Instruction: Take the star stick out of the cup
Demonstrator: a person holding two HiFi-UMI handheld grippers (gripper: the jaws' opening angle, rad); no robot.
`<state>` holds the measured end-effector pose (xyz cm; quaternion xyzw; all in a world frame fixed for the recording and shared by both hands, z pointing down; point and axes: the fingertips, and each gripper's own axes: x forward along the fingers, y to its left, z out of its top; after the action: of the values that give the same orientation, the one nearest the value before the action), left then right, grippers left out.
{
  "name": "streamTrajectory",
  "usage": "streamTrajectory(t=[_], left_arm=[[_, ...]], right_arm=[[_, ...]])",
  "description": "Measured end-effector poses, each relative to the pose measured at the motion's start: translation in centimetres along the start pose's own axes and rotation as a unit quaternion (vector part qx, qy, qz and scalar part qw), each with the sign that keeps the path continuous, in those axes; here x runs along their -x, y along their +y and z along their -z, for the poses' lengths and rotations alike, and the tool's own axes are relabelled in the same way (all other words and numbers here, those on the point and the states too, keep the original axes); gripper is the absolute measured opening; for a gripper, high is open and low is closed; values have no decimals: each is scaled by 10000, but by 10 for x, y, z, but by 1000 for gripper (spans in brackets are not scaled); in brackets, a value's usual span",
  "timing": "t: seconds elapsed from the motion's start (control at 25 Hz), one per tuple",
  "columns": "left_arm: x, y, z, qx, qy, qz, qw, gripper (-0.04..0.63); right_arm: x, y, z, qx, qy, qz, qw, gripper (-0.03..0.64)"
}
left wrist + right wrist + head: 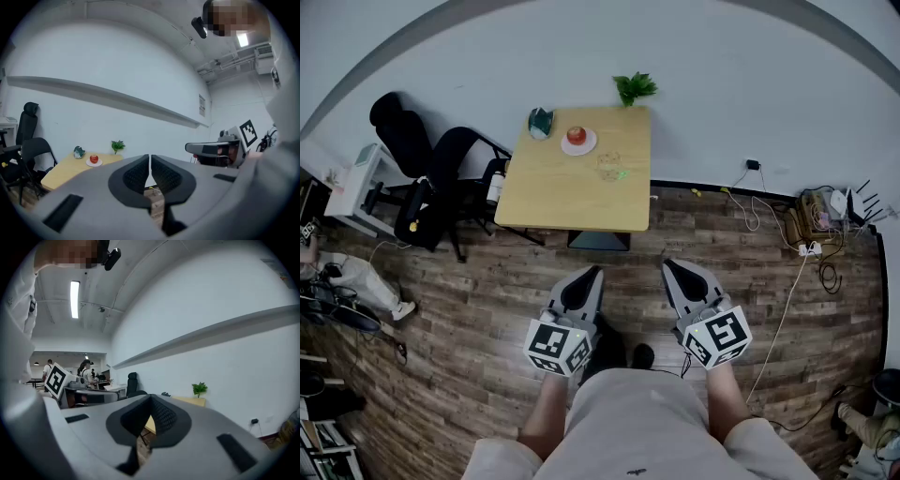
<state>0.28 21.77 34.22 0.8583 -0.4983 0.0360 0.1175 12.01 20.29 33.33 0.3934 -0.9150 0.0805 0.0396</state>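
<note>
Left gripper (584, 279) and right gripper (673, 273) hang closed and empty; the cup (609, 166) on the table (551, 202) is well apart, so approach probably comes first.

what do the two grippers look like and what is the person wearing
The left gripper and right gripper are both pale grey and taper to dark pointed jaws lined with black ribbed pads. Each carries a white cube printed with black square markers. No cables show on them. The person wears a light beige short-sleeved top.
</note>
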Motion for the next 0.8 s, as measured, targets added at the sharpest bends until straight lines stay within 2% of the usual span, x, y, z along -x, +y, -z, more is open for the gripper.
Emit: streamTrajectory(t=[0.8], left_arm=[[0,-11,11,-41,172,-229,9996,20]], right_arm=[[22,-13,16,-244,62,-101,9996,0]])
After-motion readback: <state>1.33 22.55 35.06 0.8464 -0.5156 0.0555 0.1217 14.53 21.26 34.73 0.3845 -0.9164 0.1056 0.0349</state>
